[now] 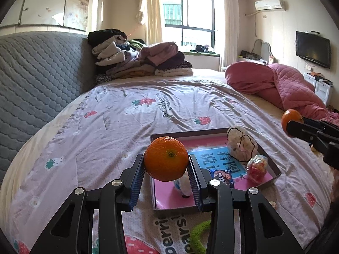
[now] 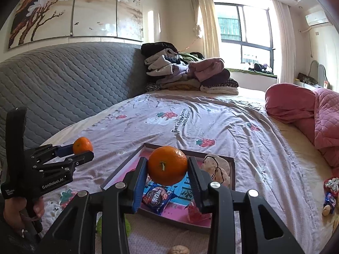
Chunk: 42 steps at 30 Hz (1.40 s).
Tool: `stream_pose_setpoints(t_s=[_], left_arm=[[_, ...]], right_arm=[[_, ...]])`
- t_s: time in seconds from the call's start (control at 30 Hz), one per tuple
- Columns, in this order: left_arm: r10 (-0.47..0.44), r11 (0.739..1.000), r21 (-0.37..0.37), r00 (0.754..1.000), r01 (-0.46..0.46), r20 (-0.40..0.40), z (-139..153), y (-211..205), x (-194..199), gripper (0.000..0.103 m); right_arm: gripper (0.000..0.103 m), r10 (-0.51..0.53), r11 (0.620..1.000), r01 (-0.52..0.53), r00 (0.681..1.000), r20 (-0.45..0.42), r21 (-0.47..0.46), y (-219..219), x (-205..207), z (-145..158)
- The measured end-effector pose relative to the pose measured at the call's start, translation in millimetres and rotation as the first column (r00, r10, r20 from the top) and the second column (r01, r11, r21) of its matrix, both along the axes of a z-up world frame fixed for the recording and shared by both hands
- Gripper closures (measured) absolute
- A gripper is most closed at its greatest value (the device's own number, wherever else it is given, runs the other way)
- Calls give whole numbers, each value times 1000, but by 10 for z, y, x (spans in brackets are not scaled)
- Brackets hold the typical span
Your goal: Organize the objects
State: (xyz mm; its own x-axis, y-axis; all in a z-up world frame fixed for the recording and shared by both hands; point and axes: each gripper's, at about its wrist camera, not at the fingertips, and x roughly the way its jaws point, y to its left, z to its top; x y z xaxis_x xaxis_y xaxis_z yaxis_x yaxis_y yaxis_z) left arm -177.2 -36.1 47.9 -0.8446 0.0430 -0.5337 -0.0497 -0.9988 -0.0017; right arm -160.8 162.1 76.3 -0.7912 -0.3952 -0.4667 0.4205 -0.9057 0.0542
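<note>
Now mid-carry: two oranges up in the air, one per hand-held gripper, both over or near the shallow tray (image 1: pixel 273 177) on the bed (image 1: pixel 118 127). Probably the placing step of the tidy-up, with the tray as the likely destination, judging from the snack packet (image 2: pixel 156 199), the soft plush toy (image 2: pixel 218 171) and the red wrapped sweet (image 1: pixel 257 167) already lying inside it.

Left hand-held gripper (image 1: pixel 167 165): closed to about the fruit's width, blue ribbed pads pressed on either side of the left orange (image 1: pixel 166 158), held above the tray's near-left part. Right hand-held gripper (image 2: pixel 167 166): likewise clamped on the right orange (image 2: pixel 167 165), hanging over the tray's near side in its own view.

Next move, as a guess: lowering each fruit onto a bare pink patch of the tray floor, clear of the packet and the toy, then easing the jaws apart only once the fruit rests. Round fruit on a tray sitting on soft bedding likely to roll, so a low, gentle release called for.

Still loose on the bedding: a green ring (image 1: pixel 199 237), a walnut (image 2: pixel 180 249), and a few wrapped sweets (image 2: pixel 330 192) off to the right.
</note>
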Motion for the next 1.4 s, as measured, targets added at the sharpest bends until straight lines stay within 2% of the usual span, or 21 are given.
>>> stream_pose_setpoints(t_s=[0.3, 0.5, 1.07, 1.4], left_arm=[[9, 1000, -24, 1000, -9, 16, -96, -28, -240, 62], [-3, 1000, -25, 999, 4, 45, -217, 2, -393, 62], [-29, 999, -22, 984, 33, 175, -711, 102, -568, 62], [-40, 998, -34, 976, 48, 212, -865, 158, -589, 62]], right_arm=[[65, -19, 1000, 19, 999, -51, 4, 14, -115, 57], [65, -8, 1000, 9, 999, -36, 24, -47, -226, -13], [65, 23, 991, -46, 983, 180, 126, -291, -467, -820], [65, 34, 986, -71, 971, 236, 149, -328, -483, -1019]])
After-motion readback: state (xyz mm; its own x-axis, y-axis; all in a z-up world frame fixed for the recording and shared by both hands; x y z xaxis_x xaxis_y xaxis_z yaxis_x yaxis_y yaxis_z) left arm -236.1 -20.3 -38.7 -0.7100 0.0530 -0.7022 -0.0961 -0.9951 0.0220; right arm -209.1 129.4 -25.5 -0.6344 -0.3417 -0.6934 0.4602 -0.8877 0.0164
